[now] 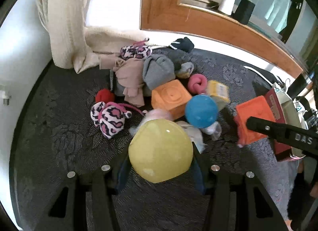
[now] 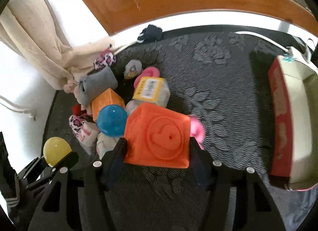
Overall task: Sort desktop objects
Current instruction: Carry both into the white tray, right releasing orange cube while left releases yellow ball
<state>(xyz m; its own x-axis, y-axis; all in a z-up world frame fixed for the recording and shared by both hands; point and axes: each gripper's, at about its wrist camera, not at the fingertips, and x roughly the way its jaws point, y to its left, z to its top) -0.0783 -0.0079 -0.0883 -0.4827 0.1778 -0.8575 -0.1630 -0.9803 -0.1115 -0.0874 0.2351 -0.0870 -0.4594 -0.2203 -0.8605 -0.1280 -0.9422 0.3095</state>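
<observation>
My left gripper (image 1: pixel 160 161) is shut on a yellow ball (image 1: pixel 160 151), held just above the dark patterned table; it also shows at the lower left of the right wrist view (image 2: pixel 56 150). My right gripper (image 2: pixel 157 147) is shut on a red-orange soft cube (image 2: pixel 159 135) with a heart on its face; the cube also shows at the right of the left wrist view (image 1: pixel 254 123). Between them lies a pile: a blue ball (image 1: pixel 200 111), an orange cube (image 1: pixel 171 98), a yellow box (image 2: pixel 149 89), rolled socks and leopard-print socks (image 1: pixel 109 117).
A red box with a pale inside (image 2: pixel 292 119) stands at the table's right edge. A cream curtain (image 1: pixel 65 24) hangs at the back left. A wooden frame (image 1: pixel 159 2) runs along the back wall. A dark sock (image 2: pixel 151 33) lies at the far edge.
</observation>
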